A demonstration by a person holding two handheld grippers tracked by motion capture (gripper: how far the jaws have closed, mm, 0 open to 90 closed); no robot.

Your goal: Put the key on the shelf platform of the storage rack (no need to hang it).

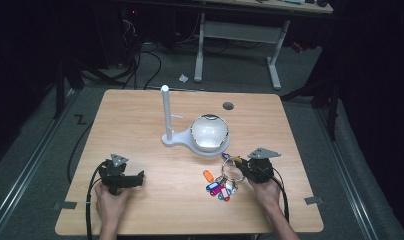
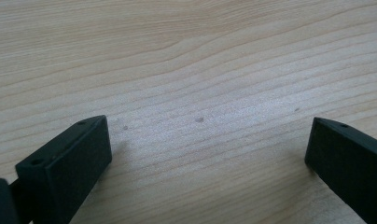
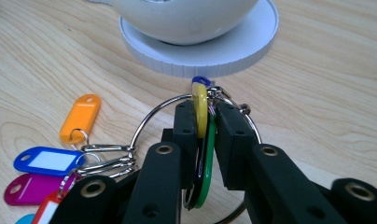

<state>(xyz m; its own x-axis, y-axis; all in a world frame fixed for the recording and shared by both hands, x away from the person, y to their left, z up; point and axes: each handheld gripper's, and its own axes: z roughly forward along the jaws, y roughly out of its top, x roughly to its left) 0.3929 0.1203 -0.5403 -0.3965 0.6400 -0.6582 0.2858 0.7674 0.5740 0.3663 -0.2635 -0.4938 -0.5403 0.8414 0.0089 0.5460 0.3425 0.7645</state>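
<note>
A large metal key ring (image 3: 149, 114) carries several coloured plastic key tags (image 1: 221, 187), orange (image 3: 80, 118), blue (image 3: 47, 160) and magenta among them. It lies on the wooden table (image 1: 140, 125) in front of a white bowl (image 1: 209, 132) on a white stand with an upright post (image 1: 166, 112). My right gripper (image 3: 204, 116) is shut on a yellow tag (image 3: 200, 112) and a green tag (image 3: 206, 177) of the bunch. My left gripper (image 2: 207, 140) rests open over bare wood at the table's near left (image 1: 135, 179), nothing between its fingers.
The white stand's round base (image 3: 233, 51) lies just beyond the right gripper's tips. A dark round hole (image 1: 228, 106) sits in the table's far right part. Cables and a desk frame (image 1: 240, 35) occupy the floor behind the table.
</note>
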